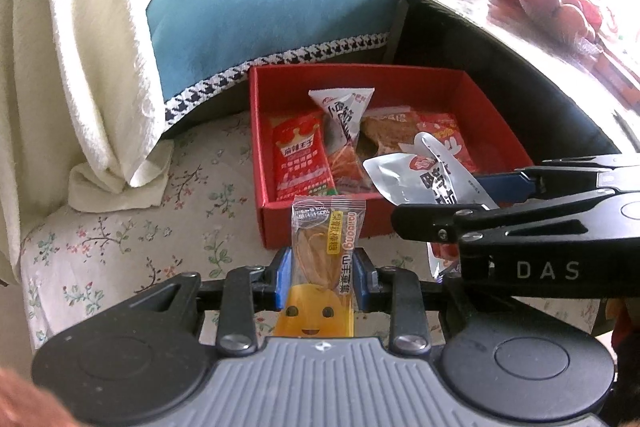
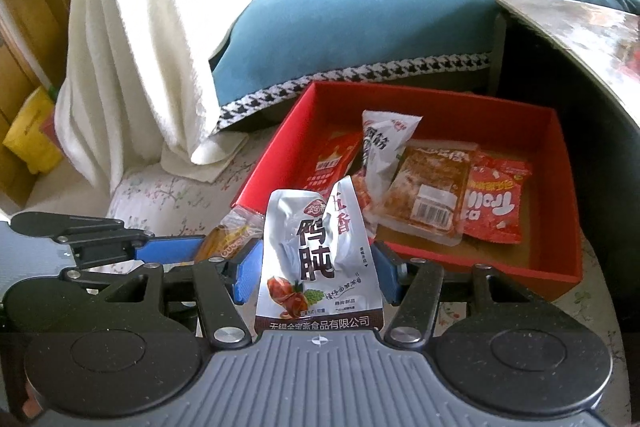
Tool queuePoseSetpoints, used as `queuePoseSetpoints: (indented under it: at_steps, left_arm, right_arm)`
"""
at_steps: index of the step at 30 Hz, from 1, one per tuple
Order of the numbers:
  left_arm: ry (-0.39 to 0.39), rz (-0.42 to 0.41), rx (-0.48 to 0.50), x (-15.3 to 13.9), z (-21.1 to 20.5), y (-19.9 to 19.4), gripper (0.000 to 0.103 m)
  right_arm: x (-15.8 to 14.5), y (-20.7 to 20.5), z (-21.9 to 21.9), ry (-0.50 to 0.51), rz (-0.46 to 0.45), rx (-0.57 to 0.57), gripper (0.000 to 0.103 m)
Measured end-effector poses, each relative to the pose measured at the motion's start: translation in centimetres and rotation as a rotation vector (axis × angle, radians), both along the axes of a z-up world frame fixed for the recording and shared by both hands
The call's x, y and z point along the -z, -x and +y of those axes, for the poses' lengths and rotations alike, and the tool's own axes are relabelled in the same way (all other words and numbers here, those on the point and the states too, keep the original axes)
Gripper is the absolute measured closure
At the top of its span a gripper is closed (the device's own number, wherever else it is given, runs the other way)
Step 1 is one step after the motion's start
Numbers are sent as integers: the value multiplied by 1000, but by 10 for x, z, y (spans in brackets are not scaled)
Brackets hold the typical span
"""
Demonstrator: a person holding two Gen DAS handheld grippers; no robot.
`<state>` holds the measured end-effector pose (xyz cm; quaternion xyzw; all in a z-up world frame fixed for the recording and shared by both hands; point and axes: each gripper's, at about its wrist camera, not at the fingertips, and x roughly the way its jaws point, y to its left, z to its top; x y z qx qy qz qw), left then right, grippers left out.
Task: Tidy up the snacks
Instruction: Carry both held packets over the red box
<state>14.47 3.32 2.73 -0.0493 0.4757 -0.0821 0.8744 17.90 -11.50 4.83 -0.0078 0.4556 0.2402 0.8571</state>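
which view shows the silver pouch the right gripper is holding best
The right wrist view: the silver pouch stands front-on between the right gripper's blue pads, its print and picture readable. The left wrist view catches only its crumpled top from the side, over the red box, the lower part hidden behind the gripper's black frame.

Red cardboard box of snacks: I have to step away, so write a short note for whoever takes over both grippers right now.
Left gripper: shut on a narrow clear-and-yellow snack packet with a smiling face, held just short of the near wall of the red cardboard box.
Right gripper: shut on a silver foil pouch with dark lettering, held at the box's near corner.
Done: five packets lie in the box, among them a red crown-print packet, a white pointed pouch, a clear pack of brown food and a red packet with white letters.
Left: drop both held packets into the box.
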Motion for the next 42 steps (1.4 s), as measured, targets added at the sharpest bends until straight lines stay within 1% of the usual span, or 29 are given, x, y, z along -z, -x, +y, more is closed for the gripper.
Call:
queuePoseSetpoints:
  at_steps: [9,18,26,27,29,31,33,37,40,41,42]
  left_arm:
    - [8,-15,10,-4,-13,-10,79]
    - [28,-41,-7,-11,-22,-25,79]
    - [9,-86,-26,-19,-28,-42,79]
    - [12,-86,-31,-18,-28,-44,79]
    - [18,-84,-43,-18,-28,-50,79]
    - [20,-85,-55,-17,-28,-55,79]
    - [19,-83,-63,-14,-30,-62,79]
    - [6,-62,-70,-3,-35,-79,79]
    - [-8,-28,-69,8,-36,-88,79]
    - [-17,-17,-64,11,-36,-88,79]
    - [-28,-7,-60,14,-36,-88,79]
  right_arm:
    - [-4,-8,-9,-16,-11,39,38]
    - [-11,-22,-22,-40,-38,98,38]
    - [-14,-36,-26,-55,-54,138,38]
    - [-14,-38,-27,-59,-54,141,40]
    - [-14,-42,-28,-67,-54,153,42]
    - [-13,-47,-27,-72,-54,162,48]
    - [-9,-56,-26,-67,-47,172,50]
    - [3,-71,-29,-48,-13,209,50]
    - [5,-68,-35,-20,9,204,48]
    - [4,-63,-39,-15,11,205,47]
    - [3,-57,-44,-5,19,200,41]
